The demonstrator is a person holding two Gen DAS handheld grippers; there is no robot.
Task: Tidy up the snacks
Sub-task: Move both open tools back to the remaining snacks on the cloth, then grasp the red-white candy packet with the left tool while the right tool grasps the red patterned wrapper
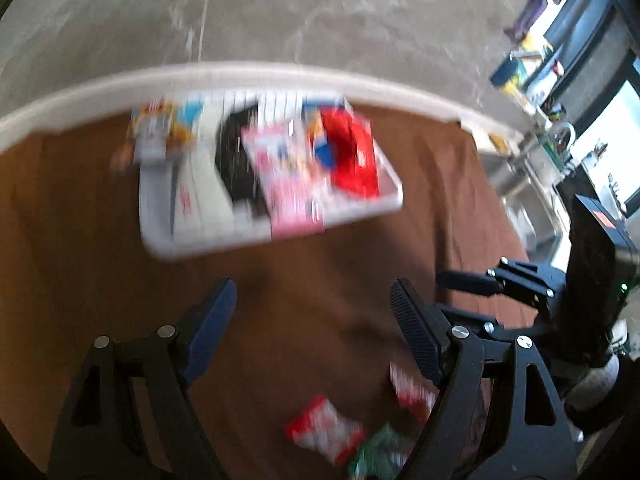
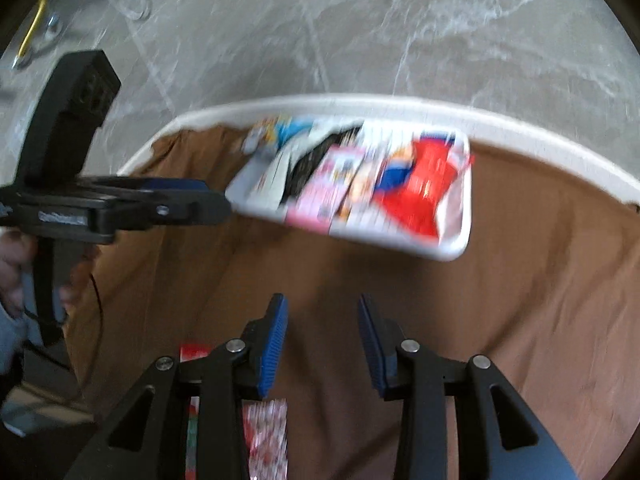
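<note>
Left wrist view. Left gripper (image 1: 312,322): jaws wide apart, nothing between them, over bare brown cloth (image 1: 80,240). White tray (image 1: 160,236): ahead of the claw and slightly to its left, near the far table edge (image 1: 280,70), well apart from the fingertips. Tray contents, left to right, blurred: a blue-and-orange packet (image 1: 168,128) at the far left corner, partly over the rim; a black packet (image 1: 236,160); a pink packet (image 1: 280,184) whose near end overhangs the rim; a red packet (image 1: 352,156) with blue beside it. Loose snacks: a red-and-white packet (image 1: 324,428) and a green packet (image 1: 380,456) lie on the cloth below and behind the fingertips, close to the camera; a second red-and-white packet (image 1: 408,392) sits just beside the right finger. Their long axes cannot be told through the blur. Right gripper (image 1: 468,282) enters from the right edge, seen side-on.

Right wrist view. Right gripper (image 2: 322,344): jaws part-way apart, empty, over cloth. Tray (image 2: 448,254) ahead, long axis running across the picture and tilted; same packets inside. Left gripper (image 2: 216,200) reaches in from the left, its tip just beside the tray's left end. Loose packets: one red-and-white (image 2: 268,432) under the left finger, another red one (image 2: 194,352) behind it.

Judgement: the unsorted packets lie behind both claws, on the near side; the right looks marginally nearer to them.
</note>
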